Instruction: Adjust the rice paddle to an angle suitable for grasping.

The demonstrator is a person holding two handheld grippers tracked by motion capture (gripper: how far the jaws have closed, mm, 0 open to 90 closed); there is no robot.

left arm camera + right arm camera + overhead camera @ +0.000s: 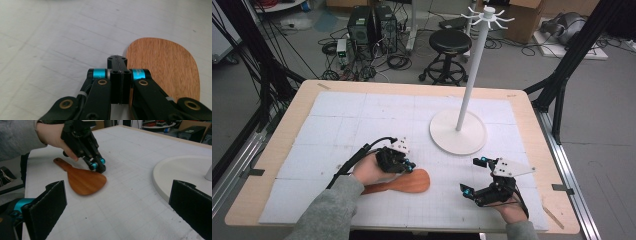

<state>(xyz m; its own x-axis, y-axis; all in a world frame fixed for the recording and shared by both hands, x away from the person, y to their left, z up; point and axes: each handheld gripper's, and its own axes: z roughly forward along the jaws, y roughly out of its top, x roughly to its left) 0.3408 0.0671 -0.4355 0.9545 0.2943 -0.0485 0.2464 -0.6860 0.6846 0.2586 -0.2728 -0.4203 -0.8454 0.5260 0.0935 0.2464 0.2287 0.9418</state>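
The bench [532, 150] carries a white gridded mat, and on its far right stands a tall white hanger stand [458, 131] with hooks at the top. The wooden spatula [404, 182] lies flat on the mat at the near side, blade toward the stand's base, handle running back under the person's left forearm.

The step in hand looks like nudging or lining up the spatula. The left gripper [408, 166] has its jaws pressed fully together with nothing between them, tips at the far edge of the blade. To do this well, I judge the closed tips should stay low against the blade's edge and push slowly, so the flat wood slides rather than spins; for a pickup the jaws would first need to open and come at the handle, since the blade lies too flat to pinch.

The right gripper [476, 176] waits well apart on the near right, jaws spread wide and empty.

The left gripper view puts the shut tips just off the rounded blade [165, 67]. The right gripper view shows the whole spatula [82, 178], its narrow handle, and the left gripper [98, 165] down at the blade's rim; the high view alone shows the stand's hooks.
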